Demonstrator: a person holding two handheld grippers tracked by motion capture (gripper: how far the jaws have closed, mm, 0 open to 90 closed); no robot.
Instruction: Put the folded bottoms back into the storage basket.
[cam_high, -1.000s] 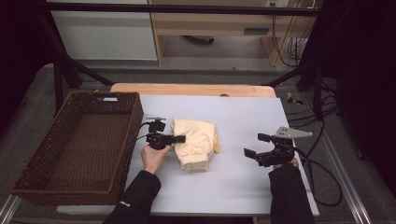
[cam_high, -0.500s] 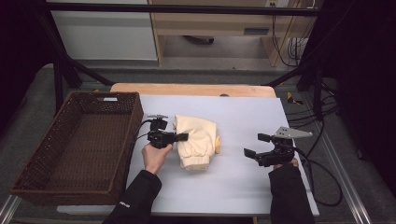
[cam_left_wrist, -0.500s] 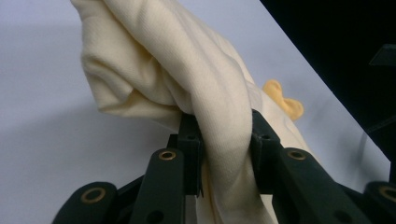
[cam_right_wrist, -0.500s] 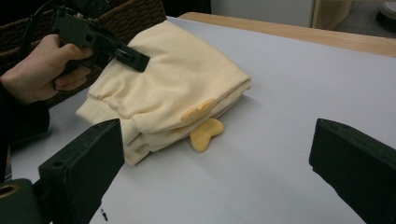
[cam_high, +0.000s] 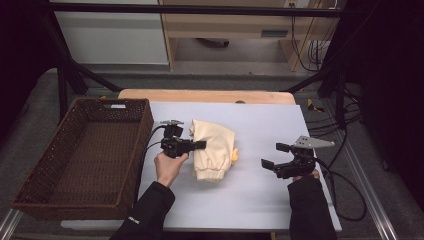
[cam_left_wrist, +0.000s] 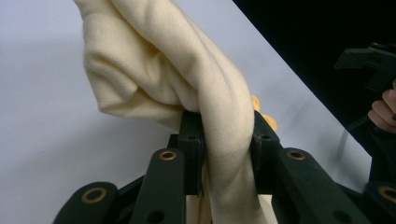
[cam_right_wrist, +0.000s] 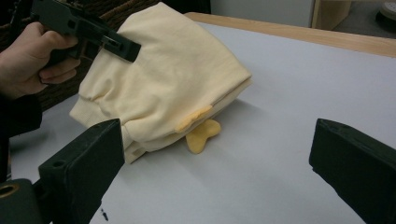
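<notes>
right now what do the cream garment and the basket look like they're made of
The cream garment looks like soft knit cotton or fleece, matte: a fine weave shows and it bunches into thick folds where the left hand-held gripper pinches it. The basket looks like dark brown woven wicker or rattan, with visible plaited strands along its walls; whether natural or synthetic is unclear.
</notes>
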